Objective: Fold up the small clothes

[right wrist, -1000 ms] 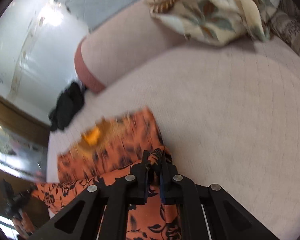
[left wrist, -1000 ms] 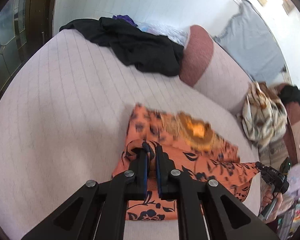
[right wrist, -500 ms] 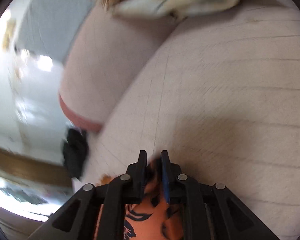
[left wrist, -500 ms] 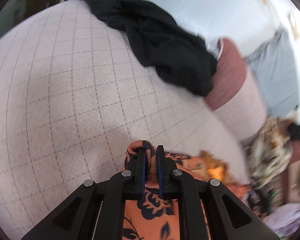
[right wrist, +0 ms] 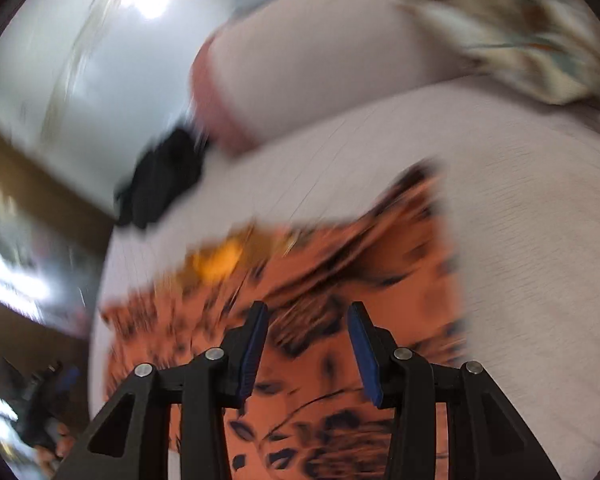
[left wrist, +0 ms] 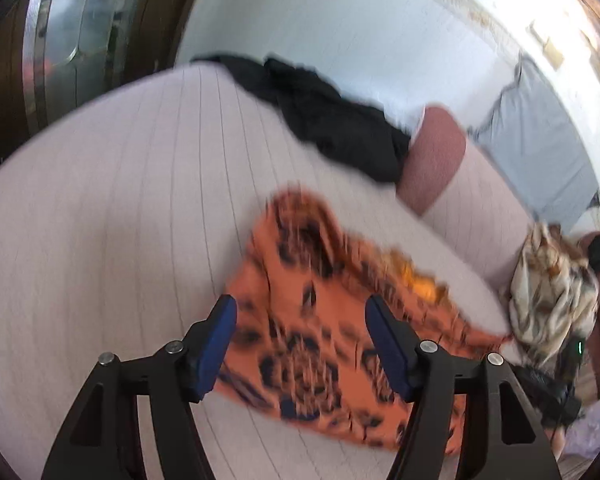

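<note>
Quilted bed point(left wrist: 100, 208), blurred orange garment point(left wrist: 324, 328), apparently flat

Left tongs point(left wrist: 300, 322), lower middle of frame: matte black angular arms, triangular cut-outs near the bottom edge, two round silver screws per arm, flat blue pads point(left wrist: 216, 350) on the inner faces. Right tongs point(right wrist: 307, 330), lower middle: same black build, silver screws, ribbed blue pads point(right wrist: 365, 354).

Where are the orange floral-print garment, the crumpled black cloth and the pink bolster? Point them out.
orange floral-print garment point(left wrist: 320, 344), left wrist view, its printed middle
crumpled black cloth point(left wrist: 340, 128), left wrist view, its bunched centre
pink bolster point(left wrist: 432, 156), left wrist view, its round end
</note>
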`<state>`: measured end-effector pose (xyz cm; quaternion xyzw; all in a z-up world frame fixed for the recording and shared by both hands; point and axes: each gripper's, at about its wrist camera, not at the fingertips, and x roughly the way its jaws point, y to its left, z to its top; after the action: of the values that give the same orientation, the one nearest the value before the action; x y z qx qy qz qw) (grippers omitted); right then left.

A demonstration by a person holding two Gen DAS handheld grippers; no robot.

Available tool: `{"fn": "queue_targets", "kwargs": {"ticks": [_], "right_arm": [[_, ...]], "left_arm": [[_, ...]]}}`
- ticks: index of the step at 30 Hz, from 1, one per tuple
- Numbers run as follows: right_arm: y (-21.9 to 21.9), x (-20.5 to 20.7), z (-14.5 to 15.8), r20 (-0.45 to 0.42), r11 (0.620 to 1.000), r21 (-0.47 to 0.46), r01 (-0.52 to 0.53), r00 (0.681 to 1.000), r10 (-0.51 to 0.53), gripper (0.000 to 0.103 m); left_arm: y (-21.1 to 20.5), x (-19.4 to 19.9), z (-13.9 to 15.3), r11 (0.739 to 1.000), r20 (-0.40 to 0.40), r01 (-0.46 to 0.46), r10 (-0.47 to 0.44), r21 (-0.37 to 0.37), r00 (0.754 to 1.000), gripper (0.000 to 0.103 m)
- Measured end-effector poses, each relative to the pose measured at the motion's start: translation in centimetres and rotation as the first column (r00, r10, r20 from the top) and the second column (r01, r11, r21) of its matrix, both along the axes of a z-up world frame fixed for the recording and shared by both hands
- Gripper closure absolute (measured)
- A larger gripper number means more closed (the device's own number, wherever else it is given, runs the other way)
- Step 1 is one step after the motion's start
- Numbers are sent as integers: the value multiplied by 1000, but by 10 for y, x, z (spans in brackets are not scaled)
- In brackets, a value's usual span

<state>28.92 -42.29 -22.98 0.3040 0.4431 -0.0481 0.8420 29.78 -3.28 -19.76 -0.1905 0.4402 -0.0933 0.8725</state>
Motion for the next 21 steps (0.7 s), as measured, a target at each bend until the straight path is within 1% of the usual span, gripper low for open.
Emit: {"fn": "queue_targets", "kwargs": {"ticks": [1, 2, 3, 4, 5, 6, 7, 8, 9, 11, 13, 14, 15, 16, 17, 18, 20, 21], "right_arm": [[21, 12, -8, -37, 999, -23, -48, 998, 47, 58], [37, 23, -16, -69, 995, -41, -89, 994, 86, 58], [56, 36, -24, -109, 988, -67, -138, 986, 130, 58], [71, 48, -33, -149, 978, -116, -174, 976, 156, 58], [85, 60, -37, -178, 960, -204, -192, 971, 157, 58], [94, 70, -37, -179, 939, -279, -199, 972, 153, 58], [100, 84, -36, -173, 920, -339, -198, 974, 146, 58], [100, 100, -35, -165, 916, -358, -182, 978, 129, 58], [97, 115, -36, -161, 921, -353, -165, 980, 114, 58], [83, 146, -41, -156, 938, -333, -94, 987, 43, 58], [68, 158, -32, -92, 956, -292, 21, 995, -50, 58], [67, 158, -24, -54, 959, -277, 57, 996, -75, 58], [70, 155, -15, -10, 964, -254, 72, 997, -77, 58], [77, 149, -5, 41, 970, -234, 66, 997, -58, 58], [86, 143, 4, 74, 973, -226, 46, 997, -30, 58], [100, 137, 11, 93, 976, -217, 5, 996, 16, 57], [132, 129, 19, 88, 973, -200, -118, 986, 138, 58], [149, 126, 22, 81, 962, -207, -177, 977, 197, 58]], "left_arm": [[-8, 3, -9, 999, -19, 12, -11, 41, 1000, 35], [-16, 8, -21, 994, -46, 29, -24, 109, 999, 35], [-19, 12, -29, 987, -63, 26, -16, 160, 998, 36], [-20, 19, -39, 980, -86, 10, 7, 200, 996, 36], [-16, 28, -50, 978, -125, -13, 40, 210, 991, 36], [-13, 34, -54, 980, -142, -26, 55, 195, 988, 36], [-8, 40, -57, 986, -161, -38, 65, 165, 985, 35], [-4, 46, -60, 990, -185, -42, 68, 137, 980, 35], [-1, 51, -61, 992, -203, -39, 63, 124, 977, 34], [5, 56, -61, 994, -209, -33, 55, 108, 976, 34], [14, 57, -59, 996, -220, -39, 56, 78, 974, 34], [20, 58, -58, 997, -223, -48, 61, 62, 973, 34], [25, 58, -57, 997, -225, -56, 68, 59, 972, 34], [29, 57, -57, 996, -224, -64, 76, 62, 972, 34], [33, 57, -55, 995, -220, -75, 88, 69, 971, 34], [36, 56, -53, 994, -217, -82, 97, 77, 971, 34], [40, 53, -49, 991, -207, -89, 108, 101, 972, 34], [41, 51, -47, 989, -199, -93, 115, 119, 973, 34]]}}
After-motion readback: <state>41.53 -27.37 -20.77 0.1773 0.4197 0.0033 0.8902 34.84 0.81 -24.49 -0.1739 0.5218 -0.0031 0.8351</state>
